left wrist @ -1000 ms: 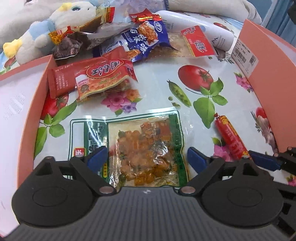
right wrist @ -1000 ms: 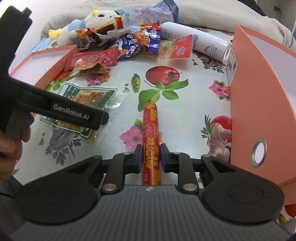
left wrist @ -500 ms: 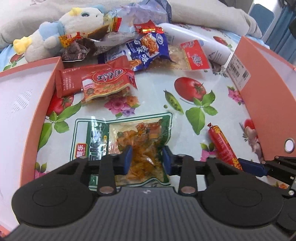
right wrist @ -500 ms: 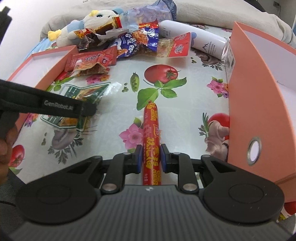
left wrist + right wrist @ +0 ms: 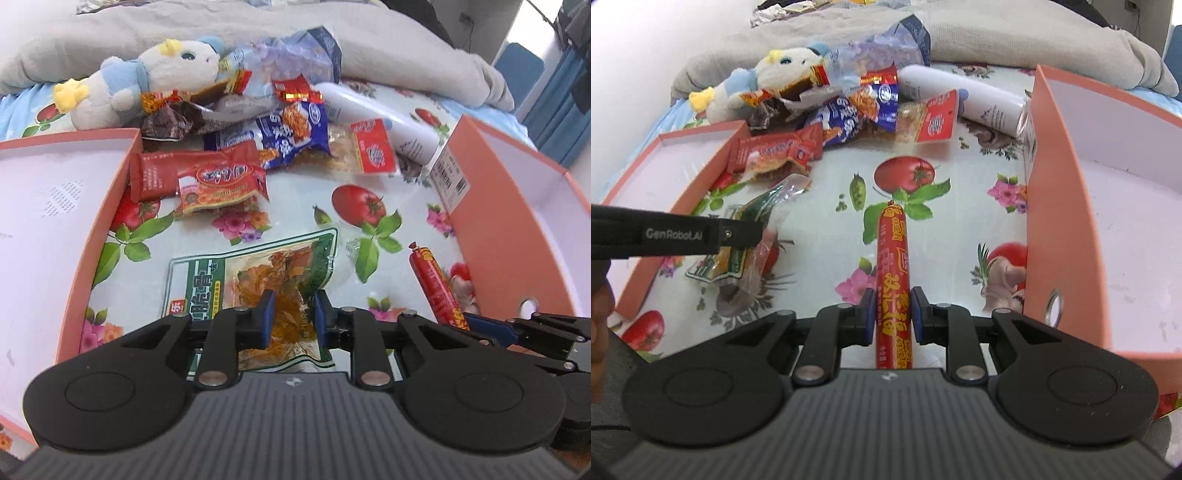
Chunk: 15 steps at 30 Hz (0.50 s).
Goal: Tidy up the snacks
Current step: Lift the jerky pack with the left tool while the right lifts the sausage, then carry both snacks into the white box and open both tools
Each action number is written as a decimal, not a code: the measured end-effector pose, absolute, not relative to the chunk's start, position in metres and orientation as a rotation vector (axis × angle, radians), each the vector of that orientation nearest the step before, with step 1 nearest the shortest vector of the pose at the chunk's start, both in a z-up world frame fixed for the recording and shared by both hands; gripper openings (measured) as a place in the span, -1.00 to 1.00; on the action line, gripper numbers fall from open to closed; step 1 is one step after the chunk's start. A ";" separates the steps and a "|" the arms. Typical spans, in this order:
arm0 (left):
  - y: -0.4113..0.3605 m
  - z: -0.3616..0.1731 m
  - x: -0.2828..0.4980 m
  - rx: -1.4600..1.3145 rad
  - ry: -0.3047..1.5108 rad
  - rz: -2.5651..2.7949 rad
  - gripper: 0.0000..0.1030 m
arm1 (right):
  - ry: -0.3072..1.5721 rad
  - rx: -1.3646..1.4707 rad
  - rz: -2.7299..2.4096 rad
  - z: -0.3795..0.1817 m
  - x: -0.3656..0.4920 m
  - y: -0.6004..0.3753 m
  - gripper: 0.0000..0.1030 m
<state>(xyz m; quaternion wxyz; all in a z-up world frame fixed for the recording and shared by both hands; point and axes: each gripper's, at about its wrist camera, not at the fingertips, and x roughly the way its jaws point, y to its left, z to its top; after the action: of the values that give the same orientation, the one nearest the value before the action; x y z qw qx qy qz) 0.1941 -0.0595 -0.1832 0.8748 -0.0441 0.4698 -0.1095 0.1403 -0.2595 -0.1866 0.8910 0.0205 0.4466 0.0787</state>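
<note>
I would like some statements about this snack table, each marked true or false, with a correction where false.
1. The right gripper holds a red sausage stick. True.
2. The left gripper has a blue noodle packet in its jaws. False: its jaws are closing on the green snack pouch; the blue packet lies in the pile.
3. A plush toy lies at the far side of the pile. True.
4. The white bottle stands upright. False: it lies on its side.

Black ribbed gripper bodies, blue fingers [image 5: 266, 314], silver pivot screws, white "GenRobot.AI" lettering on one arm
</note>
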 end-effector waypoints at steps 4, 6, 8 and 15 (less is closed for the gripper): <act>-0.057 -0.170 0.187 -0.138 0.960 -0.212 -0.50 | 0.903 0.039 0.172 -0.171 0.138 -0.262 -0.55; -0.057 -0.164 0.184 -0.152 0.955 -0.211 -0.50 | 0.893 0.049 0.178 -0.162 0.137 -0.265 -0.55; -0.059 -0.157 0.181 -0.162 0.948 -0.210 -0.50 | 0.878 0.055 0.180 -0.154 0.135 -0.267 -0.55; -0.072 -0.124 0.174 -0.170 0.909 -0.249 -0.50 | 0.813 0.106 0.150 -0.121 0.128 -0.286 -0.55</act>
<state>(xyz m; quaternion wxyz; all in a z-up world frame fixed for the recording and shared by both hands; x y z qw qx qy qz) 0.1740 -0.0715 -0.1244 0.8874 -0.0819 0.4375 -0.1198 0.1281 -0.2860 -0.1211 0.9145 0.0517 0.3947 0.0730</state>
